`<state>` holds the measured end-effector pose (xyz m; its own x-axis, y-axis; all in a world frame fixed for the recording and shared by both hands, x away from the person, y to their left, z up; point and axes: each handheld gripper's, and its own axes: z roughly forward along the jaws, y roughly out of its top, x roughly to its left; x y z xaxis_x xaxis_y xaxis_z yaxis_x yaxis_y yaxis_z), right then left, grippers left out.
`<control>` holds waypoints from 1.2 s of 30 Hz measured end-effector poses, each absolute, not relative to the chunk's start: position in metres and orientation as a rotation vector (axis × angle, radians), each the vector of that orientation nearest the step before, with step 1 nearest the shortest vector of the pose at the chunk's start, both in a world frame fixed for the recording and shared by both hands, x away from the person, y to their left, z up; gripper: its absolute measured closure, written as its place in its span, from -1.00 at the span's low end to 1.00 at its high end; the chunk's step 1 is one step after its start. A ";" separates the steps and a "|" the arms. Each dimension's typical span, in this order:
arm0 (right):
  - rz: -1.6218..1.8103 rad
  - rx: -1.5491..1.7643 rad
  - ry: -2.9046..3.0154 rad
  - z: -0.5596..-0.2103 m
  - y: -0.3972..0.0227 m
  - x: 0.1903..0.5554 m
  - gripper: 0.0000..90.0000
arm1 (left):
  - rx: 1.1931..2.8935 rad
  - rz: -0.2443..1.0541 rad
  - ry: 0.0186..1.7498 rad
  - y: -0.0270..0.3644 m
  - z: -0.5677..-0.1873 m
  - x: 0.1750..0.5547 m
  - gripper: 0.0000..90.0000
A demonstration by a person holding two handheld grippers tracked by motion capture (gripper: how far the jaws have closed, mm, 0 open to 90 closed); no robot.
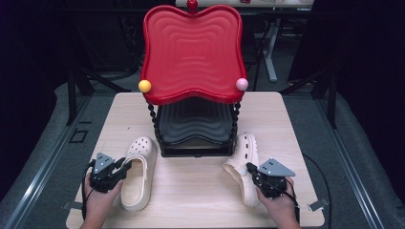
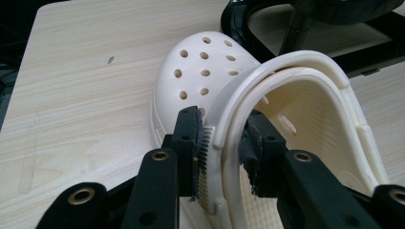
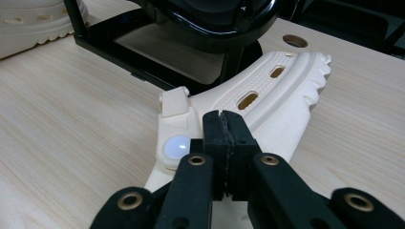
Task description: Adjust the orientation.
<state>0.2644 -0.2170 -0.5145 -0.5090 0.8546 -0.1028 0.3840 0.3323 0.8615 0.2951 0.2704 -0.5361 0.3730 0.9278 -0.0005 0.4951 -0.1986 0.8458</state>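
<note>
the left clog [image 1: 137, 172] (lower left) is pinched at its rim by the left gripper [image 2: 224, 143]; the right gripper [image 3: 223, 138], fingers pressed together, needs reopening at the right clog [image 1: 244, 167].

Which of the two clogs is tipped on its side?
The right clog, beside the right gripper; its ridged sole edge faces up. The left clog sits flat, holes up.

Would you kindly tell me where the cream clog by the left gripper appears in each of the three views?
High view: the left clog lies lower left on the table, toes toward the rack.
Left gripper view: it fills the centre, its side wall between the jaws.
Right gripper view: a strip of its side sits in the top left corner.
Shared landmark: the black base of the shoe rack.
</note>
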 end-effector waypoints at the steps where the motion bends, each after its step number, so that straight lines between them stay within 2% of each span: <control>1: 1.102 1.088 2.041 -0.514 -0.218 0.264 0.99 | 1.834 0.682 1.241 0.270 -0.536 0.295 0.54; 11: 1.146 1.162 1.994 -0.512 -0.236 0.263 1.00 | 1.833 0.676 1.240 0.271 -0.536 0.295 0.52; 19: 1.169 1.340 1.887 -0.513 -0.274 0.266 1.00 | 1.832 0.675 1.239 0.270 -0.536 0.295 0.52; 36: 1.158 1.647 1.821 -0.540 -0.329 0.281 1.00 | 1.834 0.674 1.241 0.270 -0.536 0.296 0.51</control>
<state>0.2808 -0.3286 -0.5397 -0.2069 0.9542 0.2162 0.6007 -0.0506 0.7979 0.2956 0.2698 -0.5358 0.3755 0.9268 -0.0074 0.4981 -0.1950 0.8449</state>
